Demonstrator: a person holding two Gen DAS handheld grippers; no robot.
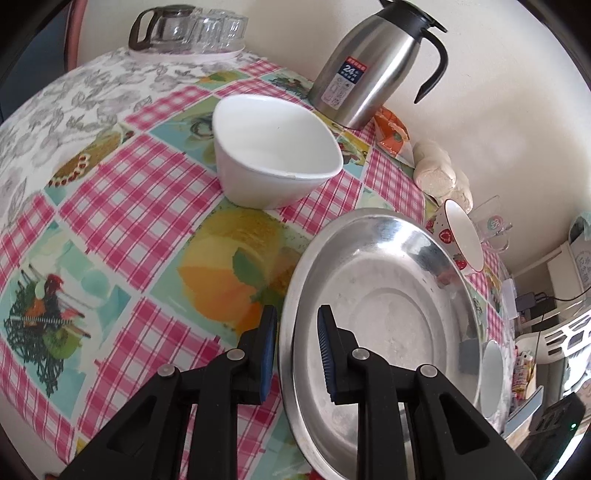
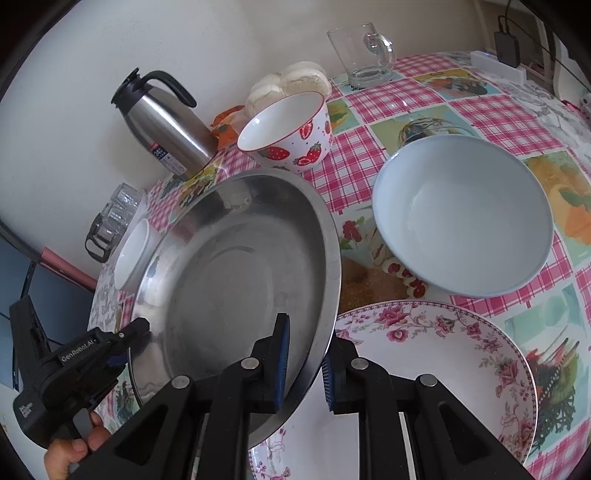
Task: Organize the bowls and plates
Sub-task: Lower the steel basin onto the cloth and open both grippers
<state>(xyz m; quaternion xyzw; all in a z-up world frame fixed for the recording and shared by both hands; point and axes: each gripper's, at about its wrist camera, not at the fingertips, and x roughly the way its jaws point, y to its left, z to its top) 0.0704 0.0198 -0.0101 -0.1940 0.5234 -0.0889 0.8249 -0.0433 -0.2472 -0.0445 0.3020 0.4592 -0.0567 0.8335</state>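
Note:
A wide steel plate [image 1: 391, 295] [image 2: 236, 266] is held by both grippers at opposite rims. My left gripper [image 1: 297, 323] is shut on its left rim, seen also from the right wrist [image 2: 123, 341] with a hand behind it. My right gripper [image 2: 304, 349] is shut on the right rim, and the plate tilts up over the edge of a floral plate [image 2: 443, 354]. A pale blue bowl [image 2: 461, 214] sits to the right, and a strawberry-print bowl [image 2: 288, 133] [image 1: 461, 236] sits behind. A white bowl [image 1: 273, 151] [image 2: 131, 254] stands beyond the steel plate's left side.
A steel thermos jug [image 1: 373, 62] [image 2: 162, 125] stands by the wall with a bag of buns [image 2: 291, 83] next to it. A glass mug [image 2: 364, 55] and a tray of glasses with a glass pot [image 1: 188, 27] stand at the far corners of the checked tablecloth [image 1: 129, 206].

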